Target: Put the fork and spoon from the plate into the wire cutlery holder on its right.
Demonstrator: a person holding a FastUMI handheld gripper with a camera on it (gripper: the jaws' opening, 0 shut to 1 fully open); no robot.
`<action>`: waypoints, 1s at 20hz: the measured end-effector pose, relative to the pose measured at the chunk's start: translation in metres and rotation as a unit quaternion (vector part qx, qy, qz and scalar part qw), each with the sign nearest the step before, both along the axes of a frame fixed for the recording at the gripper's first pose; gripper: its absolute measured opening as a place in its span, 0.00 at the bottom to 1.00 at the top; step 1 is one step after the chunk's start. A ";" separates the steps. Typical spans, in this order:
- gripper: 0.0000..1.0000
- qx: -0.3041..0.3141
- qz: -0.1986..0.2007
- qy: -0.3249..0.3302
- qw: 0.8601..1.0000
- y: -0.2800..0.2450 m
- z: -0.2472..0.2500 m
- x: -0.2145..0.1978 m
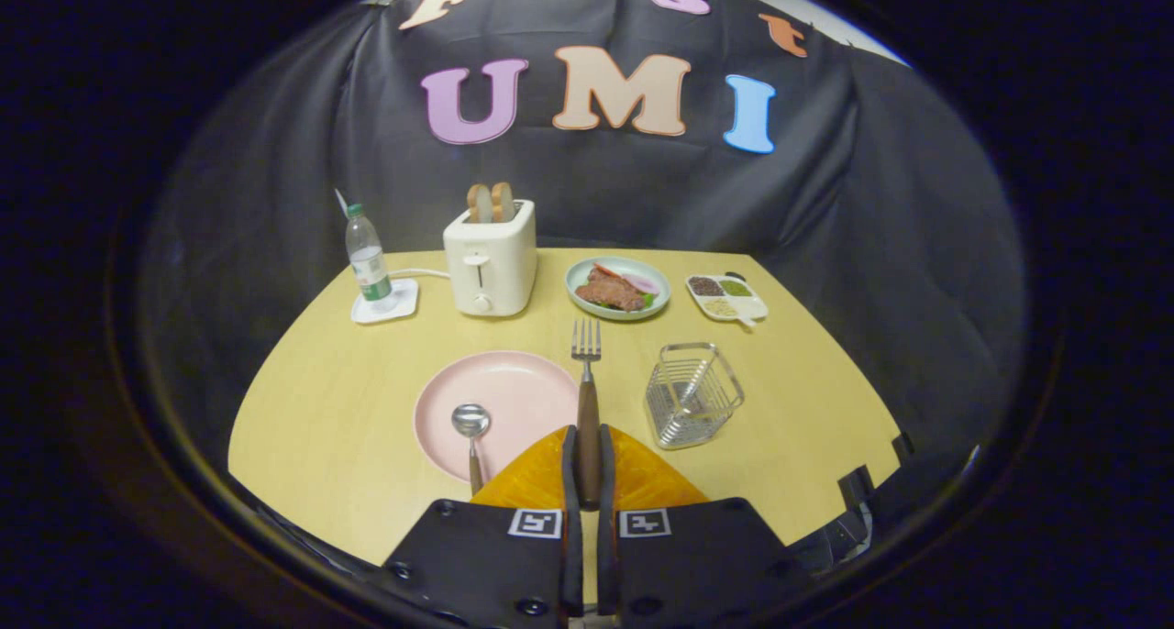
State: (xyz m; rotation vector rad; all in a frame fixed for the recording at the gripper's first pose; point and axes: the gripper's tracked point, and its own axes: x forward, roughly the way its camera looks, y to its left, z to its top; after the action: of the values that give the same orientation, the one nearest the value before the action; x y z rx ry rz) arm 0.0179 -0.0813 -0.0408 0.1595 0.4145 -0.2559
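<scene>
My gripper (588, 468) is shut on the wooden handle of the fork (586, 354), which points straight ahead with its tines up, lifted above the right edge of the pink plate (514, 391). The spoon (471, 427) lies on the plate's left part, bowl away from me, its handle running under my left finger. The wire cutlery holder (690, 393) stands on the wooden table to the right of the plate, ahead and right of my fingers, with nothing inside it that I can make out.
Beyond the plate stand a white toaster (490, 260) with two bread slices, a water bottle (368, 262) on a white coaster, a green plate of food (616, 287) and a small divided dish (726, 297). The table's edge (880, 400) curves close on the right.
</scene>
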 end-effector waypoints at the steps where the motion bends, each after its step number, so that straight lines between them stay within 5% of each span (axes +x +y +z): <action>1: 0.09 0.002 -0.016 0.005 1.000 -0.007 0.007 -0.001; 11: 0.09 0.084 -0.135 0.104 0.982 -0.049 0.000 0.004; 20: 0.09 0.149 -0.159 0.198 0.956 -0.067 -0.044 0.016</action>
State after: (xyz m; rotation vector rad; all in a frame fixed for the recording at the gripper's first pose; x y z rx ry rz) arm 0.0344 -0.1486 -0.0849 0.4768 0.8296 -0.5467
